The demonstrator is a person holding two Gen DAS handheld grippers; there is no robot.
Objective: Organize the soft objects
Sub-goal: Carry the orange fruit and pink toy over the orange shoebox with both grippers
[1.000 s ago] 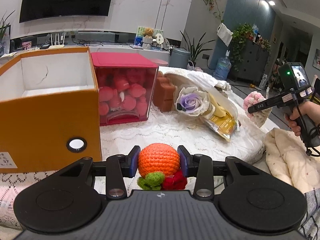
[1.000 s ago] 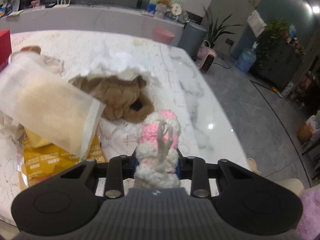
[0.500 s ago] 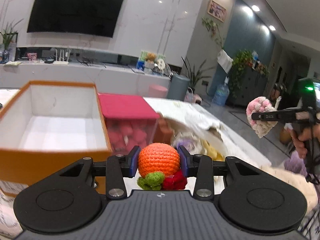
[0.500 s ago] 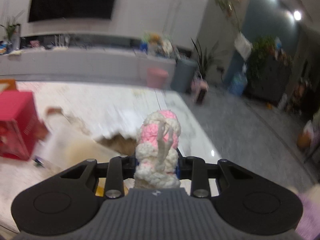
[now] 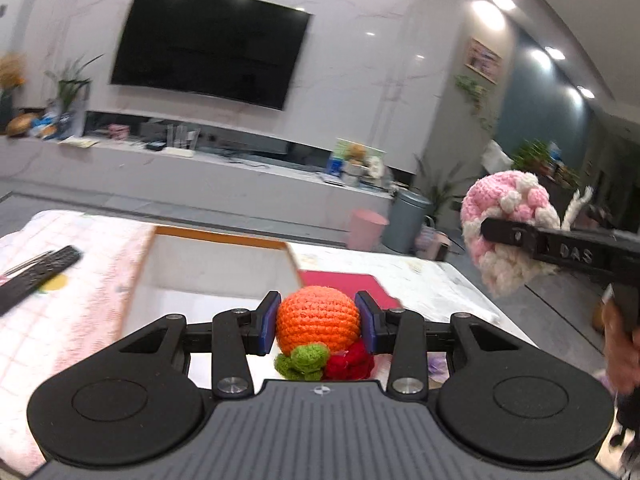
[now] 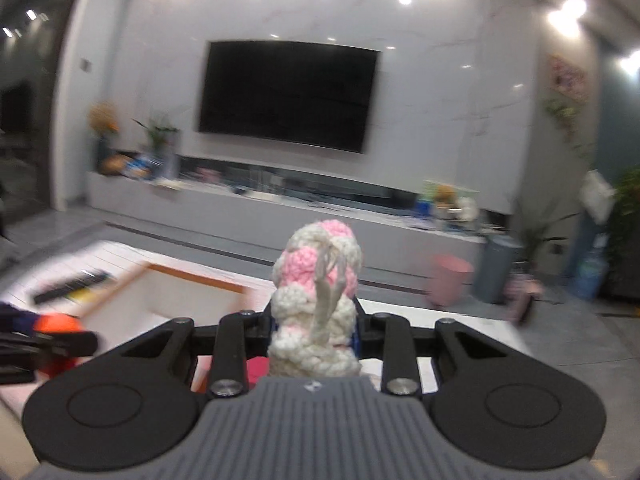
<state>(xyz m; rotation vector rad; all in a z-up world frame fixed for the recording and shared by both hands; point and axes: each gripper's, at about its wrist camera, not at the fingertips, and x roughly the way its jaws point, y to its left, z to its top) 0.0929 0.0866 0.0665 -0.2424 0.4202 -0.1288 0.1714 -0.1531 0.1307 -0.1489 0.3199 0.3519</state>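
Grippers, two. Left gripper [image 5: 318, 326]: jaws partly closed, blue pads pressed against both sides of item one. Item one: crocheted orange ball [image 5: 318, 326], one, round with no clear long axis, carrying one green tuft [image 5: 303, 361] and one red tuft [image 5: 349, 364] on its underside, both hanging toward the camera; held in the air above the near edge of the box. Right gripper [image 6: 314, 320]: jaws narrowed onto item two. Item two: crocheted pink-and-white piece [image 6: 318, 280], one, oblong, long axis upright in the right wrist view, rounded pink-patched end uppermost, white base down between the fingers, one cream yarn tassel [image 6: 326, 300] draped down its front. The same piece shows at the right edge of the left wrist view [image 5: 506, 224], clamped crosswise by a black finger, held well above the table. Open box [image 5: 216, 276], one, orange rim and white inside, standing on the table [image 5: 436, 284] ahead of both grippers, the right wrist view showing it low and to the left [image 6: 188, 292]. Red lid or container top [image 5: 344, 282], one, just beside the box's right wall. Remote control [image 5: 38, 272], one, dark, lying slantwise near the table's left edge. Person's hand [image 5: 618, 344], one, at the right border, gripping the right tool's handle. Pictures blurred; finer detail cannot be told.
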